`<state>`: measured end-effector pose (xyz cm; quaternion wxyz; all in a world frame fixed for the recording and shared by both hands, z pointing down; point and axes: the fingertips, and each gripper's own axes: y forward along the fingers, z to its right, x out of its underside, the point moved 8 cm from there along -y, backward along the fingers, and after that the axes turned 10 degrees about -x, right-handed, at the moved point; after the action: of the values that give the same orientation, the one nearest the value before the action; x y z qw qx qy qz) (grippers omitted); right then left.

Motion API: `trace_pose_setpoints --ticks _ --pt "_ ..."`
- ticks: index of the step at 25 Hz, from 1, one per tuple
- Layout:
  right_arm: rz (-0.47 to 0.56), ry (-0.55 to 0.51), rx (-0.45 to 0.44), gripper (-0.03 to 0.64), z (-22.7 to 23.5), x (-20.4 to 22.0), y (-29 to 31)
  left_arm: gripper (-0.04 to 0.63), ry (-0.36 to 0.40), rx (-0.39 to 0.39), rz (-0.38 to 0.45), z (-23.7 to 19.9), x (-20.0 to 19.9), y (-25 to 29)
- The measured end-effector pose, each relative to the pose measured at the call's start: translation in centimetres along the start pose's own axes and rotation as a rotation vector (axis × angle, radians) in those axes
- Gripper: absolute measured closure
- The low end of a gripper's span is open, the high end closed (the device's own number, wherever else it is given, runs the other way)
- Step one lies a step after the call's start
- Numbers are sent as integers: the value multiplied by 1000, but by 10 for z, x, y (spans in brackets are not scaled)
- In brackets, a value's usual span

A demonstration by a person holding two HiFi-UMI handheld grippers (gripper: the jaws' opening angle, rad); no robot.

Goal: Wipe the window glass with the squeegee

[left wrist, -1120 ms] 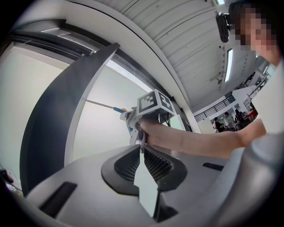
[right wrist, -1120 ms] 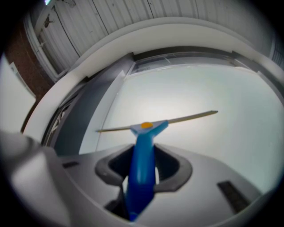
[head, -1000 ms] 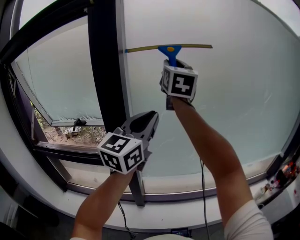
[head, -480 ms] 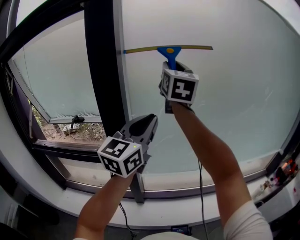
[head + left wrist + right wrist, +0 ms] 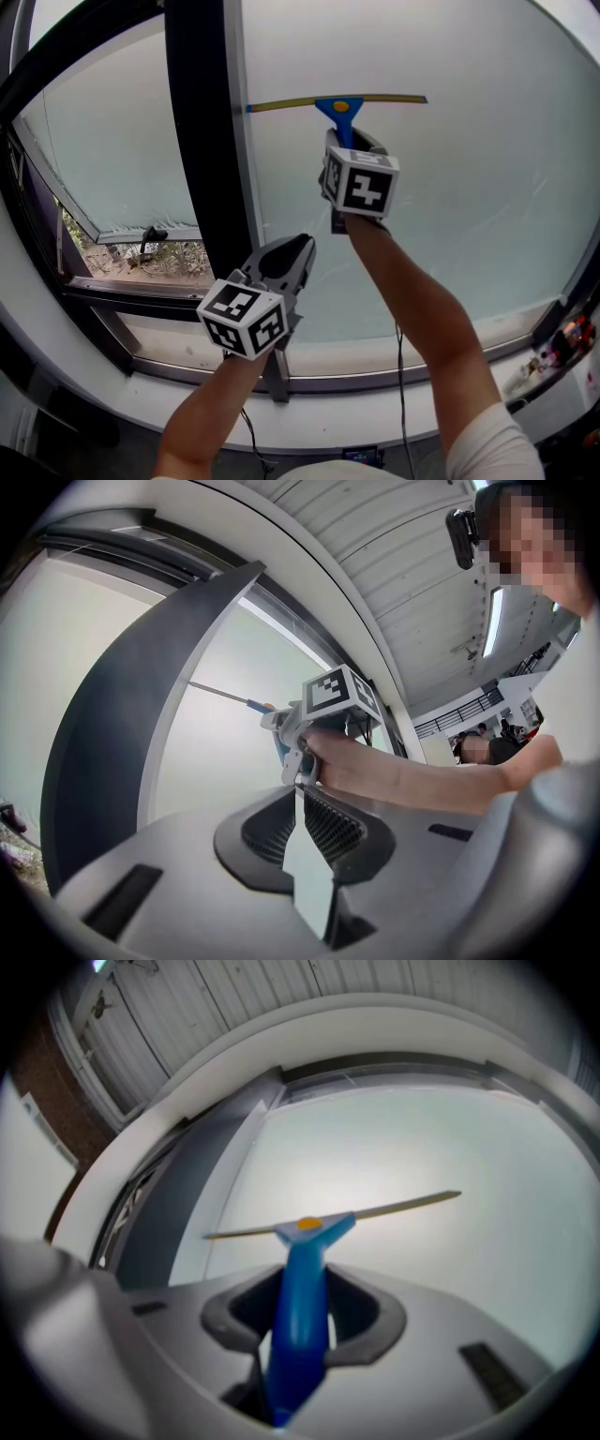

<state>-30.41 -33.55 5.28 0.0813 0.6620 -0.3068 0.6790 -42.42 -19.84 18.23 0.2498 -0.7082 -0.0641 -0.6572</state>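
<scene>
Pale window glass (image 5: 469, 187) fills my view. Nearest, my left gripper (image 5: 302, 246) hangs clenched and empty beside the dark frame post (image 5: 199, 141). Higher up, my right gripper (image 5: 354, 139) clamps the blue handle of the squeegee (image 5: 339, 105), its blade level across the pane.

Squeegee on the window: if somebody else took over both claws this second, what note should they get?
Right claw: shut on the blue handle of the squeegee.
Left claw: shut and empty, held low beside the dark window post.
Squeegee: blade level, high on the large pane of window glass, its left end by the post. It looks to be against the glass.
Done: wiped glass cannot be told from unwiped.
Left: probably draw the blade down to the bottom frame, then cover the rest of the pane.
</scene>
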Motion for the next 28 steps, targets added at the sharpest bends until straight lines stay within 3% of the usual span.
trace_pose_setpoints --ticks 28 --pt "-67 30 -7 472 -6 53 -17 543 -60 -17 -55 -4 33 -14"
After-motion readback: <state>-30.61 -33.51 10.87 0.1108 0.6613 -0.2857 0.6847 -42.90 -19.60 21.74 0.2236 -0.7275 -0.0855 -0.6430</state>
